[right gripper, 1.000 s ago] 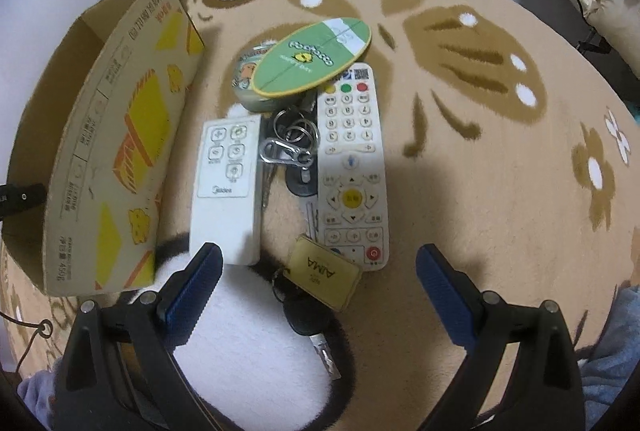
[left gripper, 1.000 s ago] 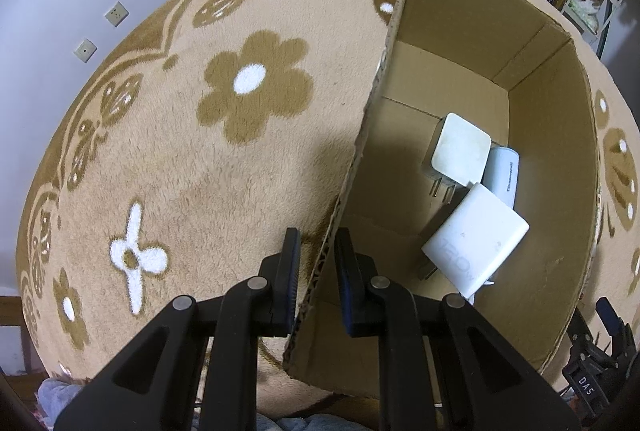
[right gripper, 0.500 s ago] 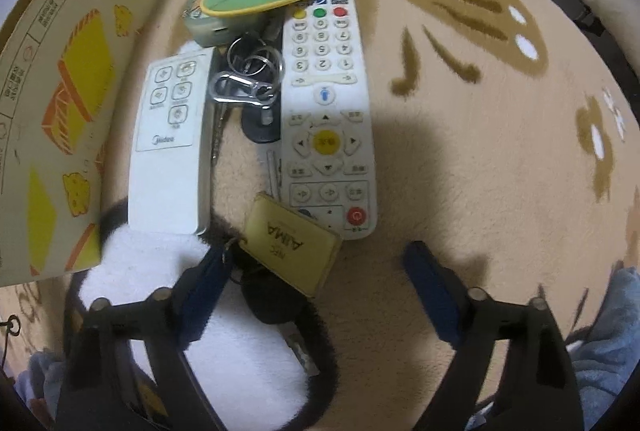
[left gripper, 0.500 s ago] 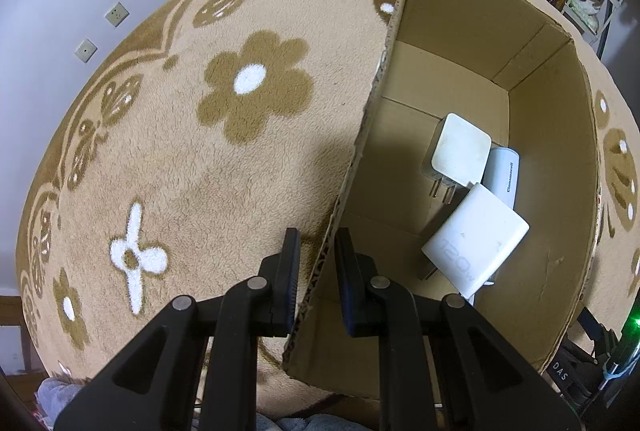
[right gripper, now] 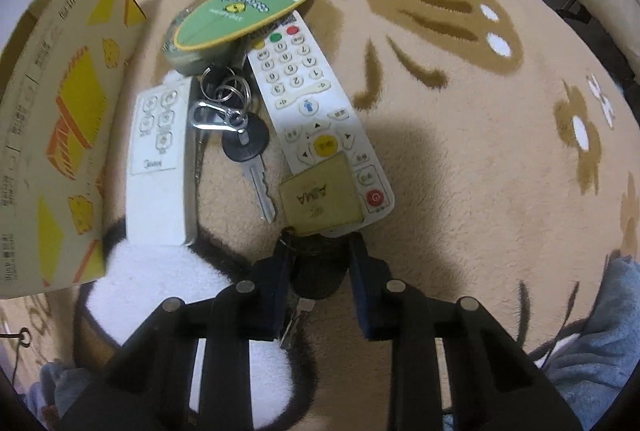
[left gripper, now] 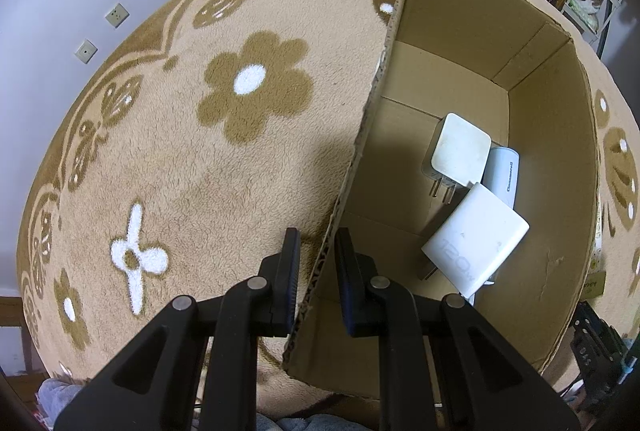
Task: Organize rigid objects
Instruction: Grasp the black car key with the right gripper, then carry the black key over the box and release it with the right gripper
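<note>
Keys are the thing in hand here. The right gripper (right gripper: 318, 283) points steeply down at the carpet (right gripper: 460, 171), its fingers closing around the black head of a key (right gripper: 316, 281) that sits between them; the pads look close on either side, though whether they press yet is hard to tell. A brass tag (right gripper: 320, 201) marked AIMA lies just ahead of the fingertips, joined to that key, resting on the lower end of the long white remote (right gripper: 308, 103). Ahead and to the left of the fingers lie a second key with a ring and clip (right gripper: 244, 139), a small white remote (right gripper: 160, 167) and a green oval case (right gripper: 248, 11).

The key set should be light, hard and thin, likely slippery on its metal parts. The thick plastic head is the best place to take hold; the tag will probably dangle and swing when lifted, and could drag on the remote beneath it.

The left gripper (left gripper: 316, 271) is clenched on the near wall of the cardboard box (left gripper: 552, 211), one finger outside and one inside, steadying it. Inside, beyond and to the right of those fingers, lie two white chargers (left gripper: 476, 239) and a pale cylinder (left gripper: 504, 171). The box wall is thin and bends easily, so a gentle hold suits it.
</note>
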The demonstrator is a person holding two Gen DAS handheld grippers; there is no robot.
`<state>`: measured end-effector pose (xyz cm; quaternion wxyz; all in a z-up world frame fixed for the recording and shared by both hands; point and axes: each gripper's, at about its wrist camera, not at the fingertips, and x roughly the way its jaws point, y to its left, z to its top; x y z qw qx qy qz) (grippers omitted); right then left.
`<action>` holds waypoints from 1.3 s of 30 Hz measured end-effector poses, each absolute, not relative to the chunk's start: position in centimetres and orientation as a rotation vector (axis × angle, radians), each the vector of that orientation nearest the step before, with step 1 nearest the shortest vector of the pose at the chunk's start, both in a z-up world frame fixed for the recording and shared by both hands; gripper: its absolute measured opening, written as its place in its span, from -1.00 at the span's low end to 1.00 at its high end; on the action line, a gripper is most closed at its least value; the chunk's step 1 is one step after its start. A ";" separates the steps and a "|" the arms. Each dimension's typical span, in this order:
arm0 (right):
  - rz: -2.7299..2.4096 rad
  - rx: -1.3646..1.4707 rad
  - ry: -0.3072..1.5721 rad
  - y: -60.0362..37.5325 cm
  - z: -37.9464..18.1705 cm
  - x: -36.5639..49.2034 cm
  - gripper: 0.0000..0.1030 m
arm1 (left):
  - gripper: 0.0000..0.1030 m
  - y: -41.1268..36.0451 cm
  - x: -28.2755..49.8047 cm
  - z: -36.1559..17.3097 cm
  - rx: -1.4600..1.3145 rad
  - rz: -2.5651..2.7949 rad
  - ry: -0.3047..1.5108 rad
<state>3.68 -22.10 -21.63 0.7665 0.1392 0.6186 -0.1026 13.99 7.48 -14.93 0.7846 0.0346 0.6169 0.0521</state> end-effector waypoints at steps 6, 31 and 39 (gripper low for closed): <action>-0.221 0.409 1.212 -23.3 -19.1 3.3 -0.48 | -0.68 7.4 14.0 -14.9 0.080 0.111 1.328; -0.023 0.454 0.998 -20.0 -12.7 5.9 -0.49 | -0.70 7.5 13.9 -14.8 0.075 0.099 1.326; 0.061 0.377 0.951 -16.7 -9.7 8.2 -0.49 | -0.71 7.4 13.9 -14.9 0.084 0.099 1.325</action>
